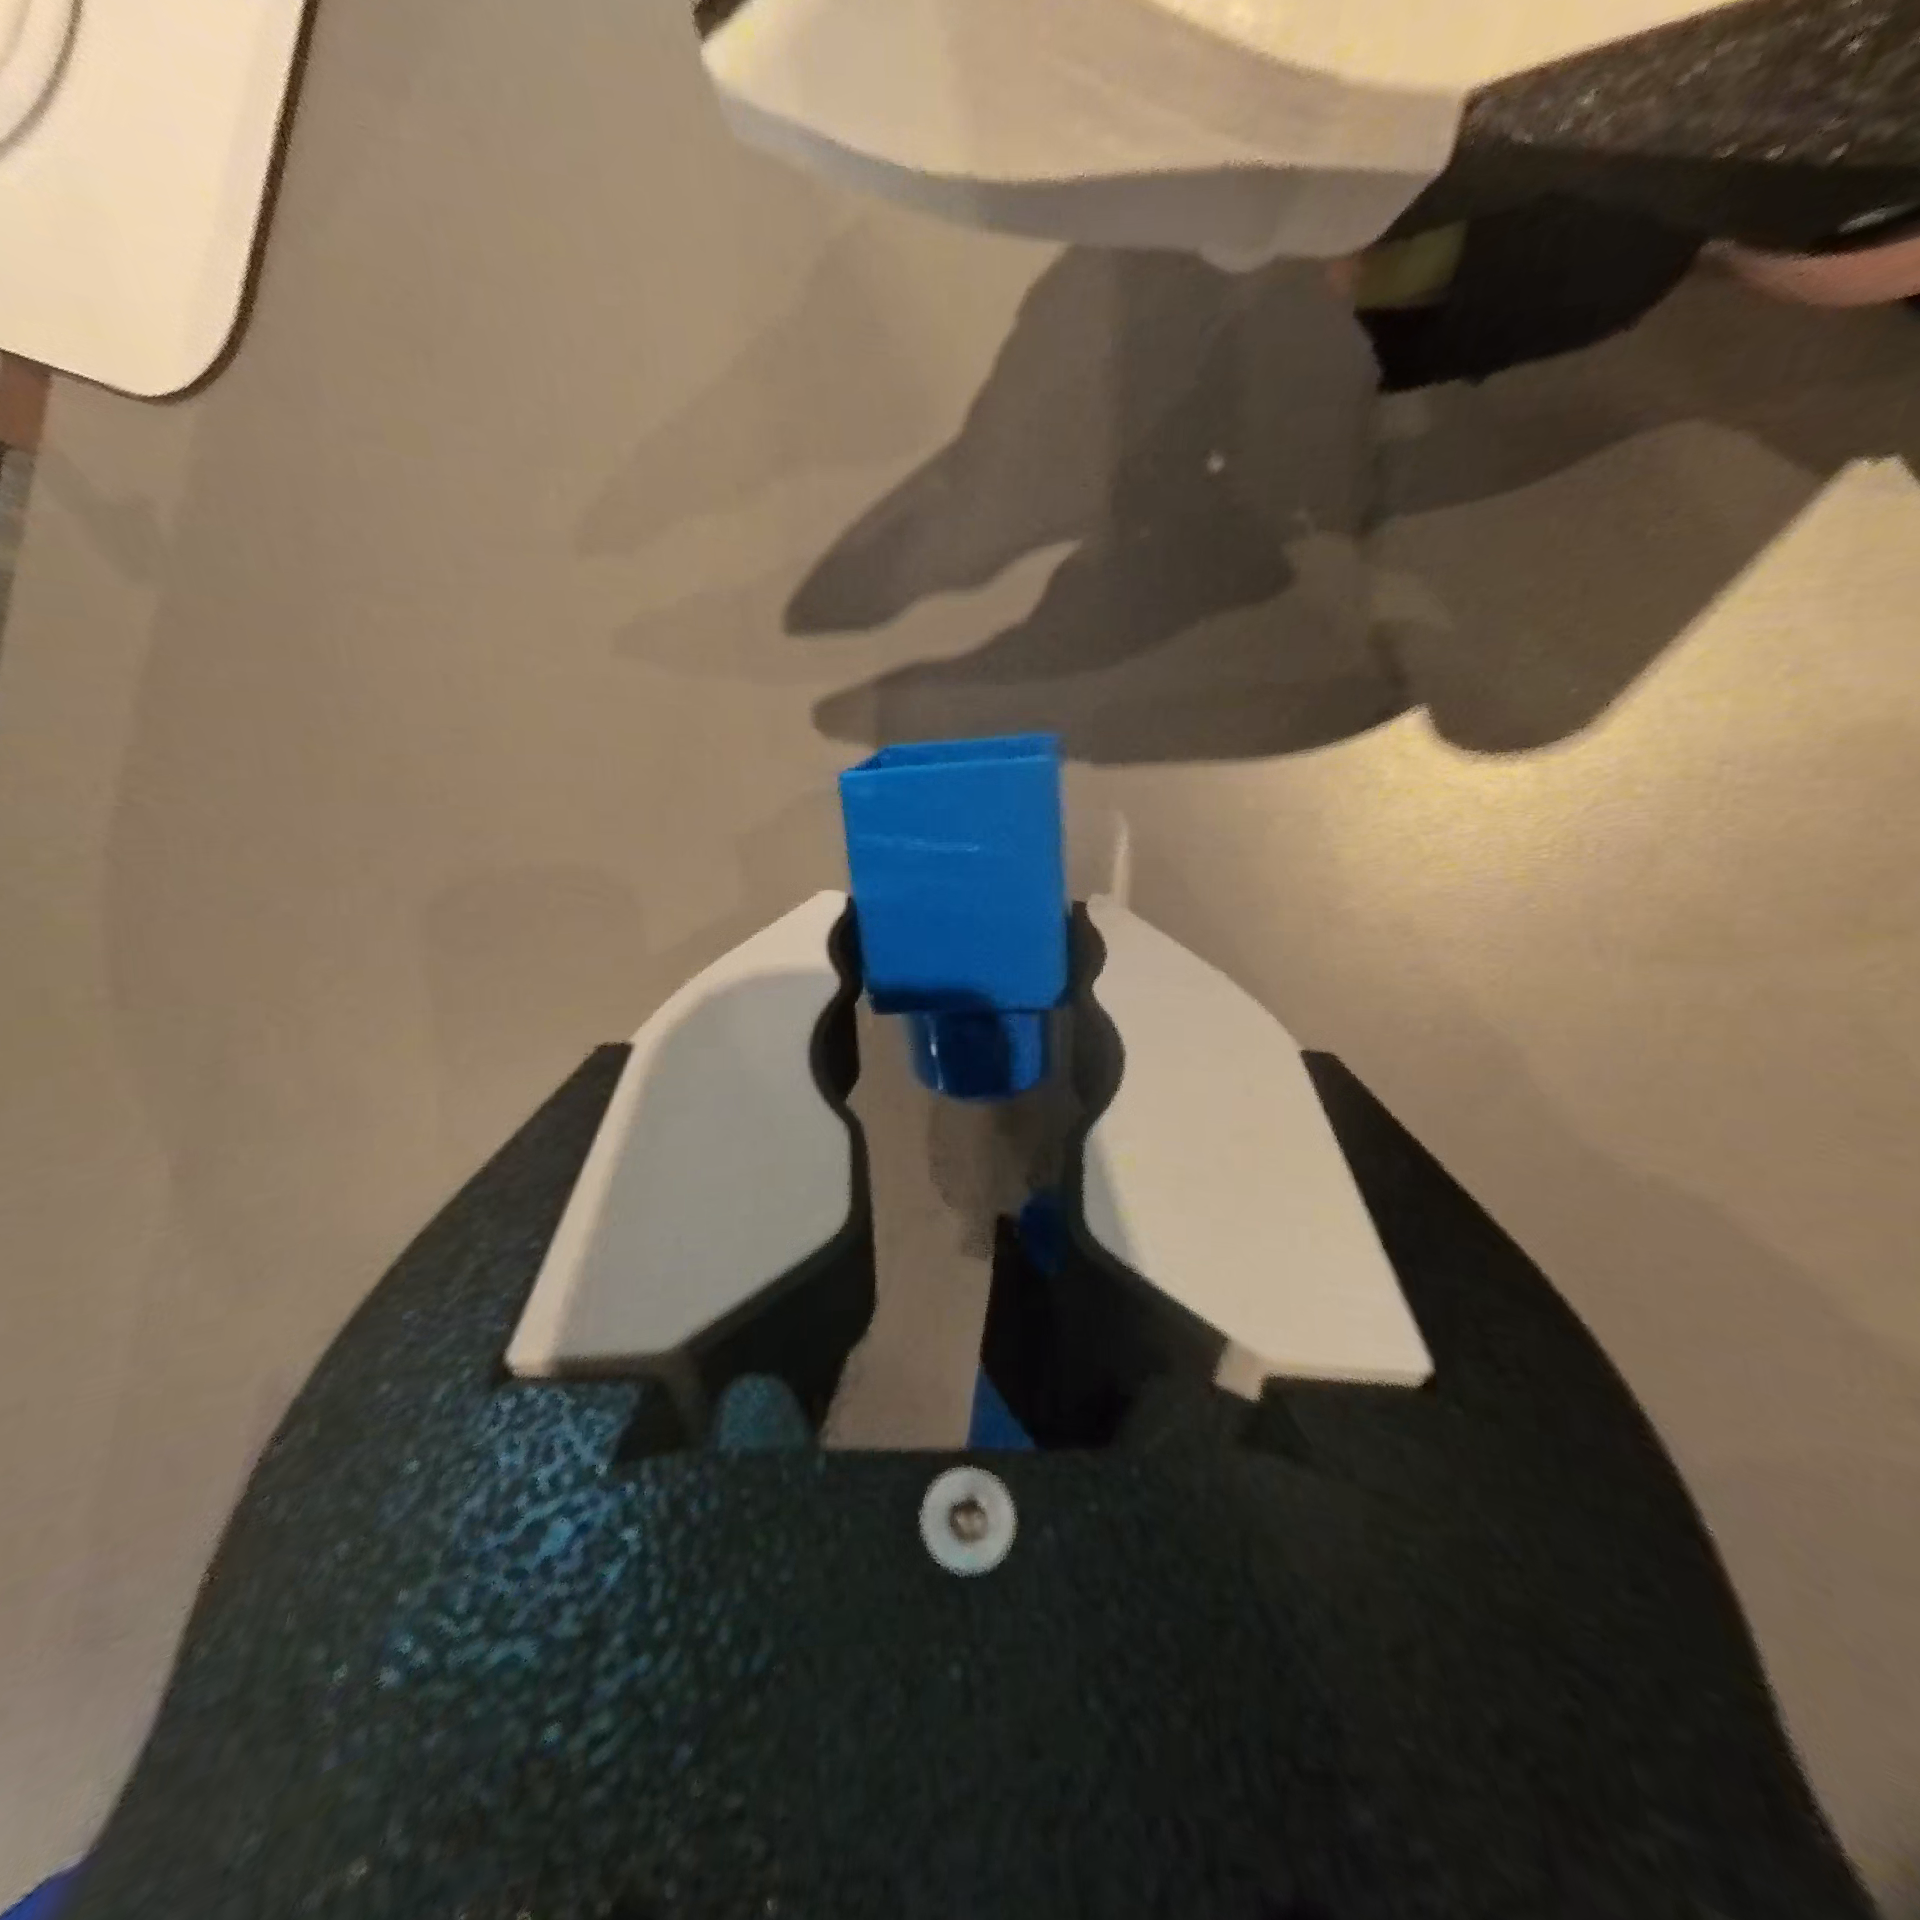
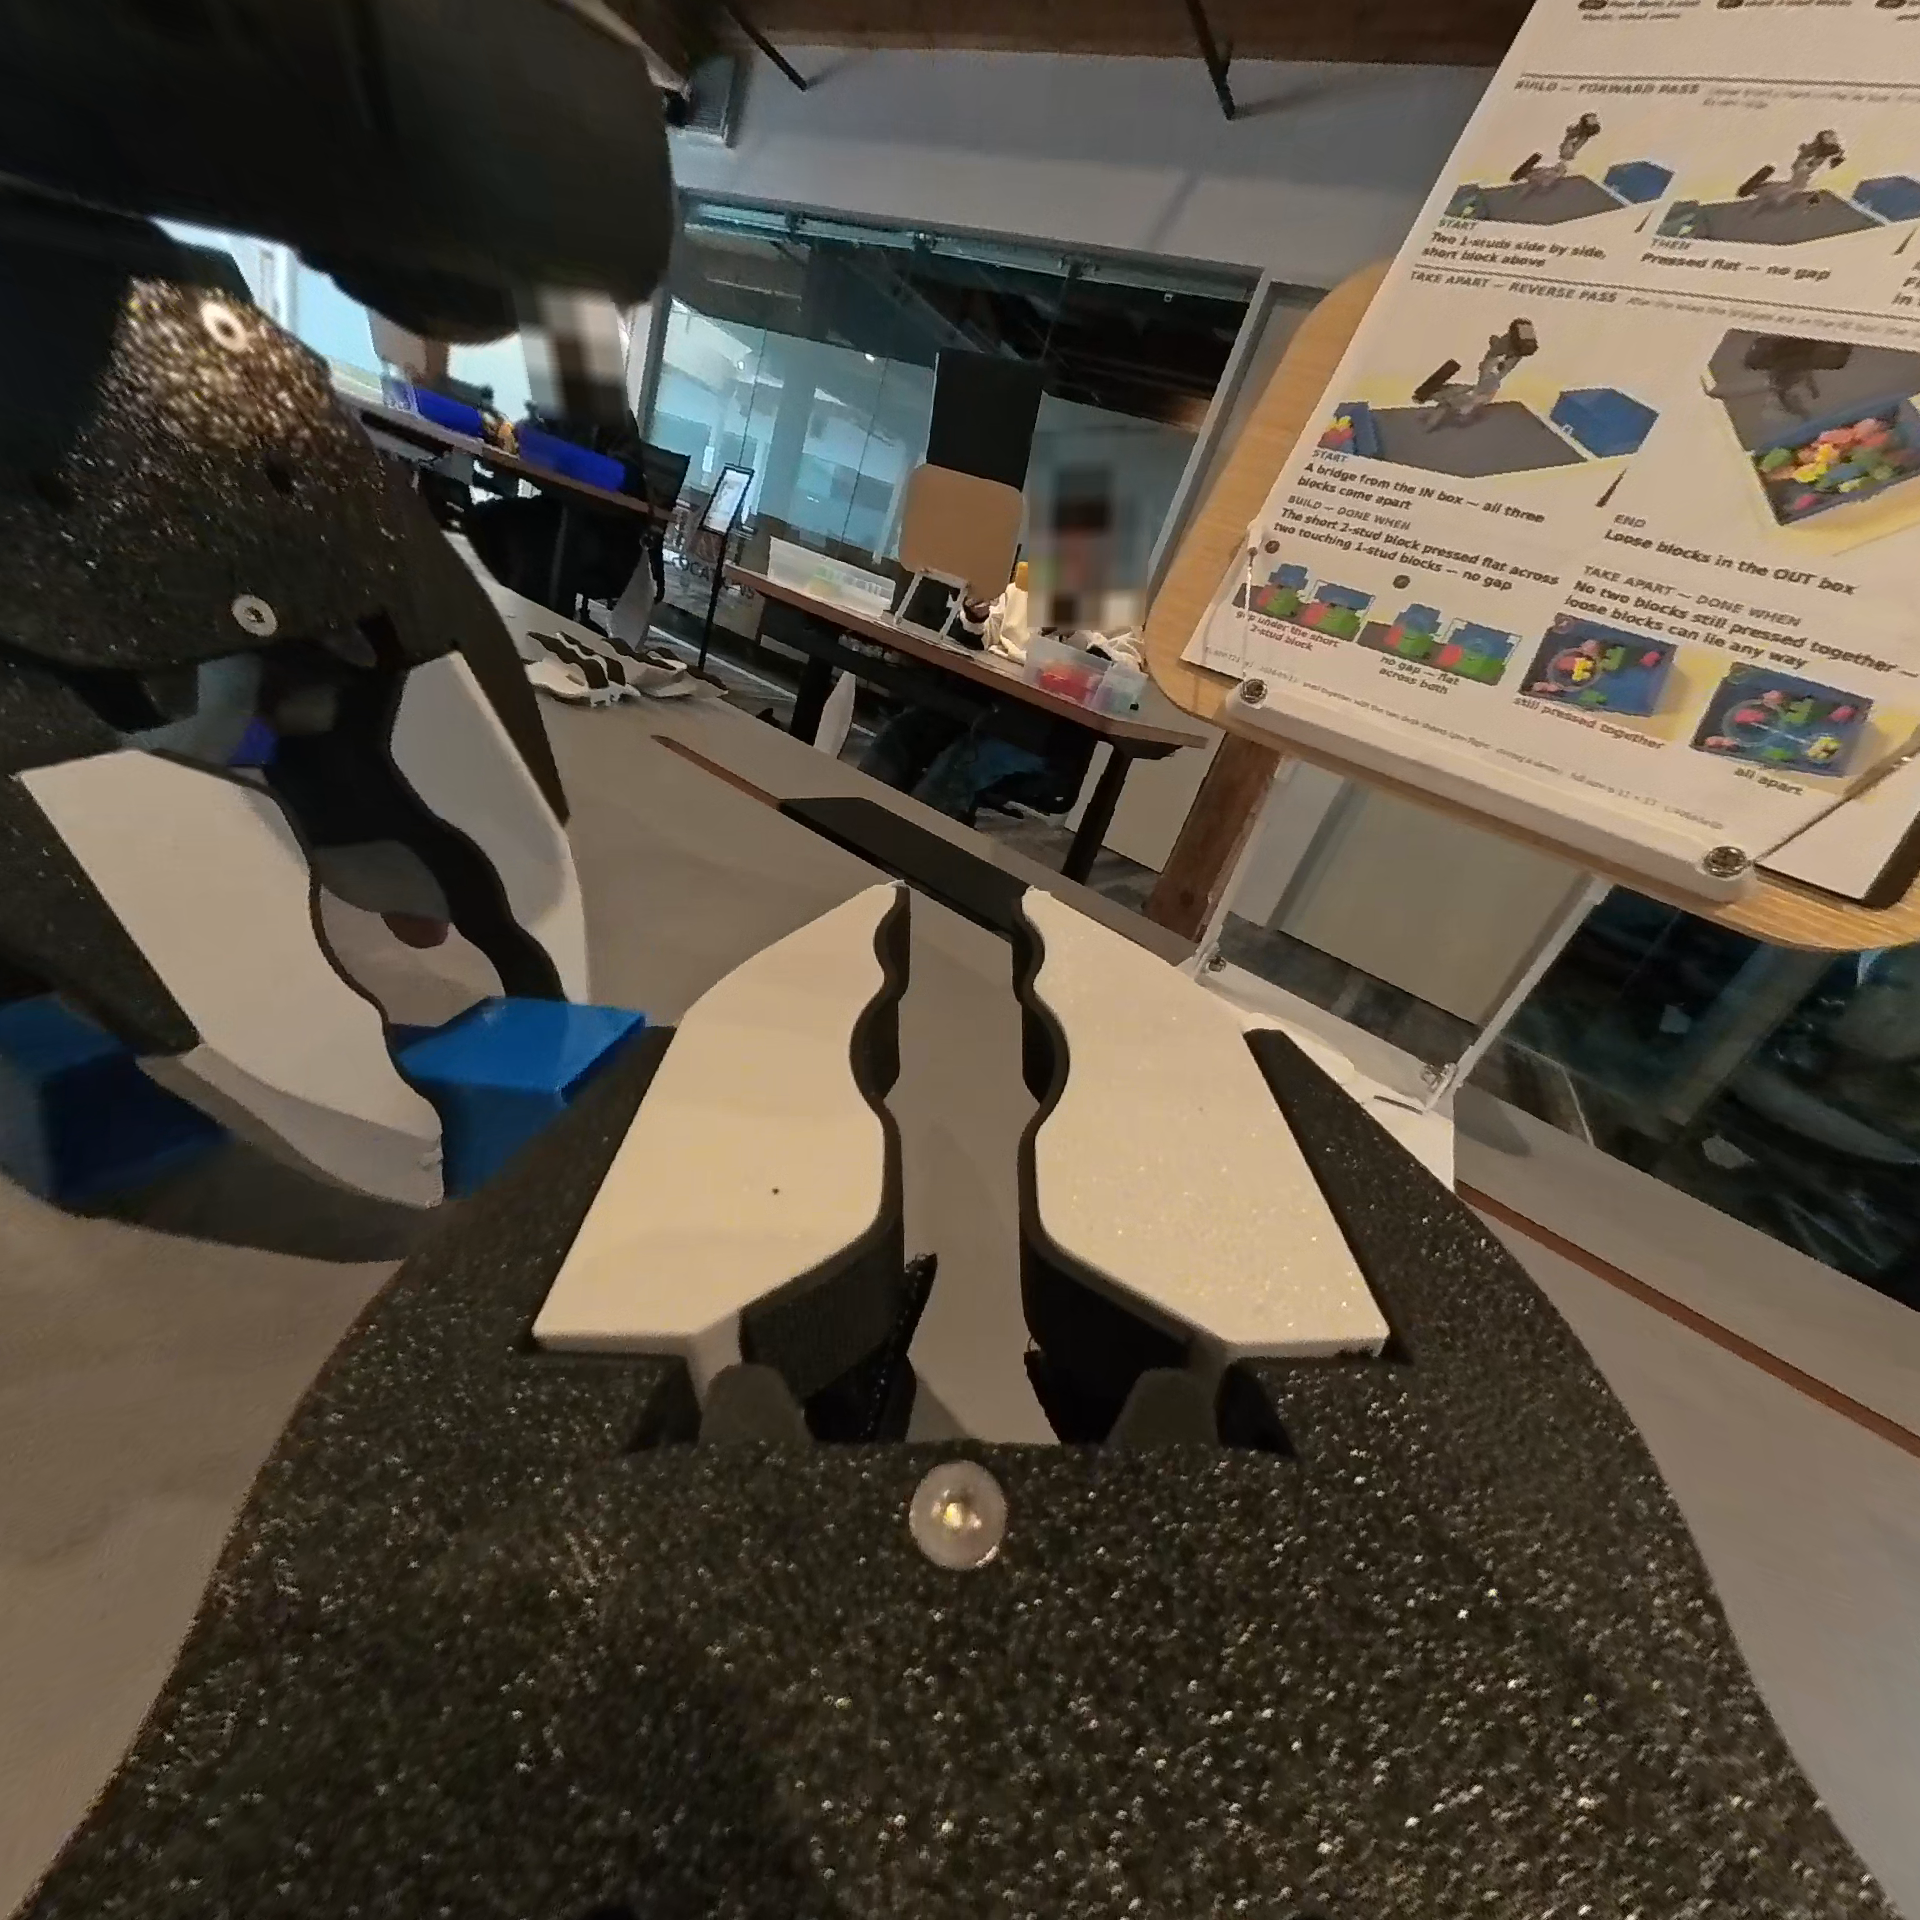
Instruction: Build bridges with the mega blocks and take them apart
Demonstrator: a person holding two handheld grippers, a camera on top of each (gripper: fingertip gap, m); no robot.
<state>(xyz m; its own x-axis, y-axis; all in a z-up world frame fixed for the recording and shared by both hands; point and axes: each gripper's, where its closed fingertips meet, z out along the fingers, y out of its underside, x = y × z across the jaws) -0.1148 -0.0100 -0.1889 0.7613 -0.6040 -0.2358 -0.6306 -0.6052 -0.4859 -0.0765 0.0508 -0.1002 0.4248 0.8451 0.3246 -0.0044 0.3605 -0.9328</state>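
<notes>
In the left wrist view, the left gripper (image 1: 961, 935), a black textured body with two white fingers edged in wavy black pads, is closed on a small blue plastic one-stud block (image 1: 954, 894). The block is pinched between the fingertips with its open hollow end pointing away from the camera and its round stud (image 1: 954, 1049) facing back toward the gripper body. It hangs over the plain beige tabletop (image 1: 416, 727); whether it touches the surface I cannot tell. Across the top right, part of the right gripper (image 1: 1091, 125) shows as a white finger on a black body, casting a dark shadow on the table. A white rounded-corner board (image 1: 135, 187) sits at the upper left.

In the right wrist view, the right gripper (image 2: 961, 914) holds nothing; its white fingers stand slightly apart, with a narrow gap between the wavy pads. To the left, the left gripper (image 2: 416, 1039) points down at the grey tabletop (image 2: 727, 862), and a blue boxy plastic piece (image 2: 520, 1070) lies behind its fingers. At upper right, a printed instruction sheet (image 2: 1662, 416) rests on a wooden stand board (image 2: 1268, 520). Tables and a blurred person appear far behind.
</notes>
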